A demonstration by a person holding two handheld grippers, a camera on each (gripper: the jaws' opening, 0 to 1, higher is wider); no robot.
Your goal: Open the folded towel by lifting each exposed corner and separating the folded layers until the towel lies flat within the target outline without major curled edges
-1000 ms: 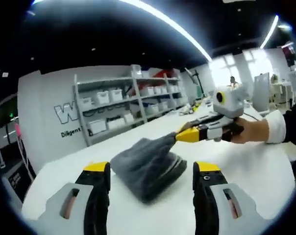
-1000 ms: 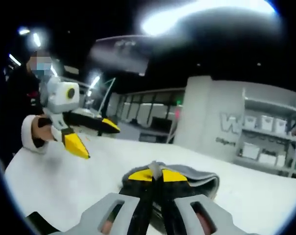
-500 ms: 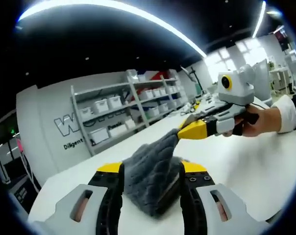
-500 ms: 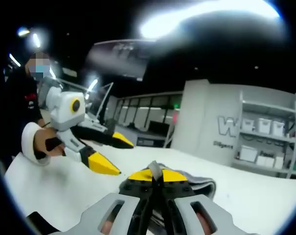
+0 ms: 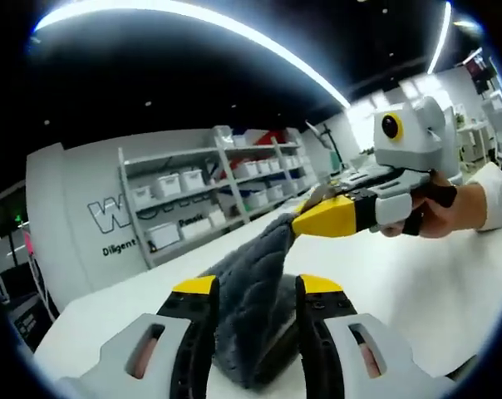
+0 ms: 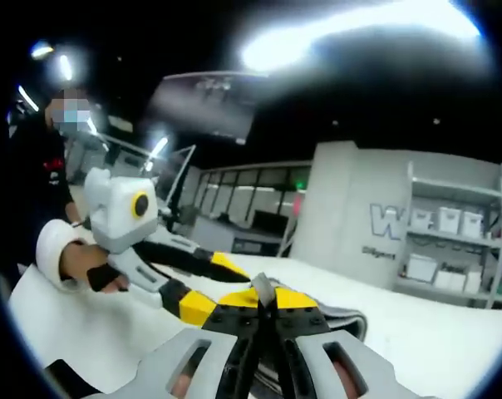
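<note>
On the table, room: white table (image 5: 450,283) is showing bare surface to the right of the towel in the left gripper view, and in the right gripper view bare top is running out toward the shelving side.
Towel: grey towel (image 5: 253,291) is rising in a peak off the table, its lower folds lying between the left gripper's jaws.
Hidden: towel's near edge is being cut off behind the left gripper (image 5: 256,287); in the right gripper view most of the towel (image 6: 342,317) is sitting behind the jaws, only a grey rim showing.
Left gripper: jaws are standing a little apart, flanking the bunched cloth; whether they are pressing it cannot be told.
Right gripper: right gripper (image 6: 263,297) has its yellow tips pressed together, pinching a grey corner that is poking up between them.
Beyond: grey shelving (image 5: 226,187) with white bins is standing against the wall.
</note>
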